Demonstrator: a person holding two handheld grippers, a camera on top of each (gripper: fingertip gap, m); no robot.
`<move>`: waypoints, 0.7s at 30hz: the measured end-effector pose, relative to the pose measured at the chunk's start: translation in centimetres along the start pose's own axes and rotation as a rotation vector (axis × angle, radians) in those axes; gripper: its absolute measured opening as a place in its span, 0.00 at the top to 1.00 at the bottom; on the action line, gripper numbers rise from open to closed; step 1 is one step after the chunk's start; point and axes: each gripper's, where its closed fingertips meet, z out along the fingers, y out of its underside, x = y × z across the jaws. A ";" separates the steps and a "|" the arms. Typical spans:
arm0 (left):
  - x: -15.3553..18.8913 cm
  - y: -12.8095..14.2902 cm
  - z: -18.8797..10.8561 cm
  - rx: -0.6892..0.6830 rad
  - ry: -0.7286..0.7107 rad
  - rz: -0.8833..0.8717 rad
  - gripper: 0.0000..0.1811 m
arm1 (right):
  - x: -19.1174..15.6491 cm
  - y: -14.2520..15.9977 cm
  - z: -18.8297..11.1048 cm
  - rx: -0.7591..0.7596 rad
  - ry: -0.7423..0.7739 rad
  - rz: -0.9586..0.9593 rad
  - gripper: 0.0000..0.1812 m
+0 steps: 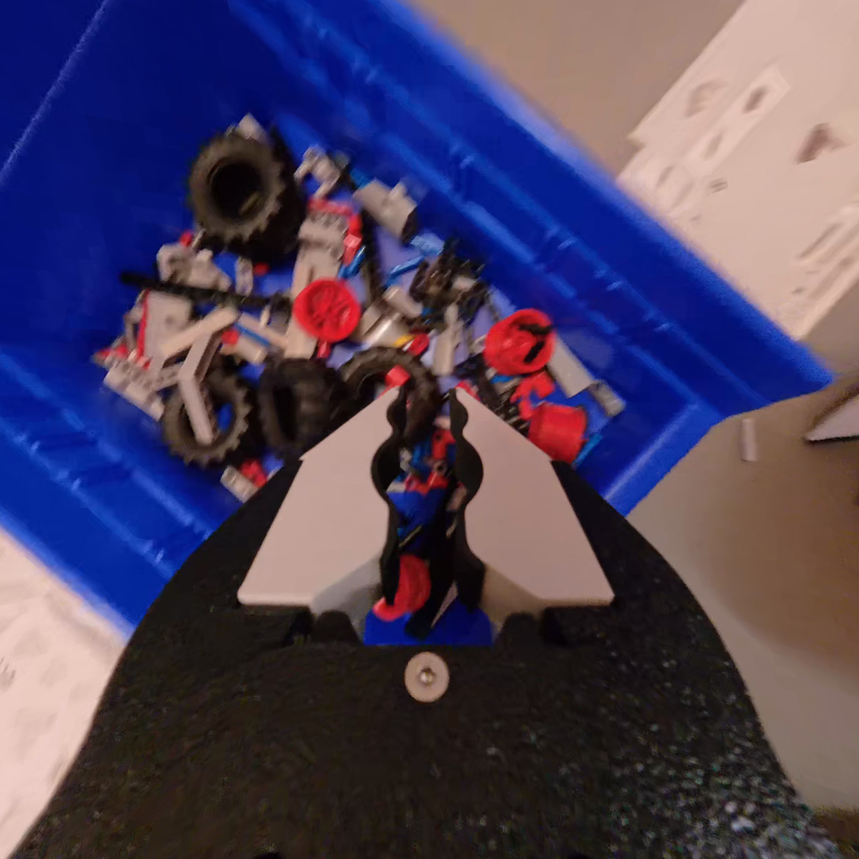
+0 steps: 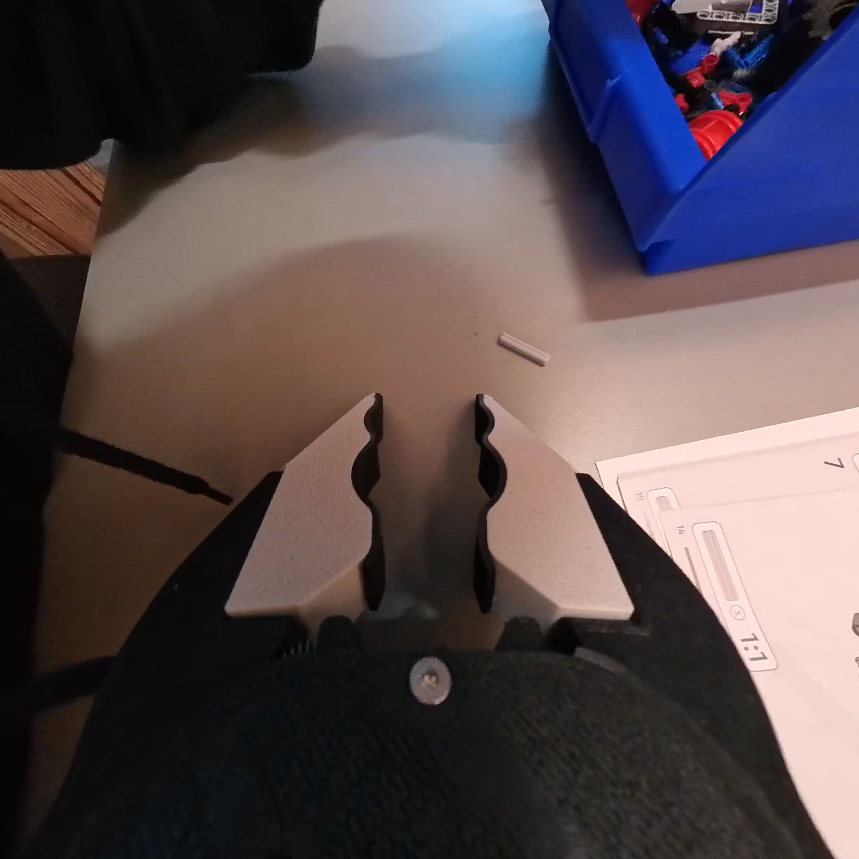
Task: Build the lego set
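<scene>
Smooth grey table (image 2: 325, 279); ribbed blue plastic bin (image 1: 116, 441) holding knobbly black tyres (image 1: 241, 190), red hubs and grey beams; left gripper (image 1: 420, 395) above the bin, jaws narrowly parted, empty; right gripper (image 2: 428, 399), jaws wide; small grey axle (image 2: 524, 349) on the table just ahead

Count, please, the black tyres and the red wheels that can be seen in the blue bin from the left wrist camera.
Black tyres: 4
Red wheels: 4
Total: 8
The picture is blurred, so more may lie hidden in the pile.
</scene>
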 end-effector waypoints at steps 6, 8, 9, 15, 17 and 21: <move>1.9 -2.4 3.2 0.107 0.109 0.050 1.00 | 0.0 0.0 0.0 -0.001 0.003 -0.003 0.80; 2.1 -1.4 4.4 0.030 0.092 0.083 1.00 | 0.0 0.0 0.0 -0.002 0.007 -0.008 0.80; 1.9 -0.7 5.0 -0.014 0.066 0.109 1.00 | 0.0 0.0 0.0 -0.002 0.007 -0.009 0.80; 3.4 1.1 5.0 -0.110 0.148 0.158 1.00 | 0.0 0.0 0.0 0.000 0.002 -0.007 0.79; 2.9 1.5 4.6 -0.126 0.137 0.146 1.00 | -0.1 0.0 0.1 -0.002 0.002 -0.008 0.79; 2.0 0.4 4.7 -0.059 0.108 0.109 0.99 | -0.1 0.0 0.1 -0.001 0.000 -0.006 0.79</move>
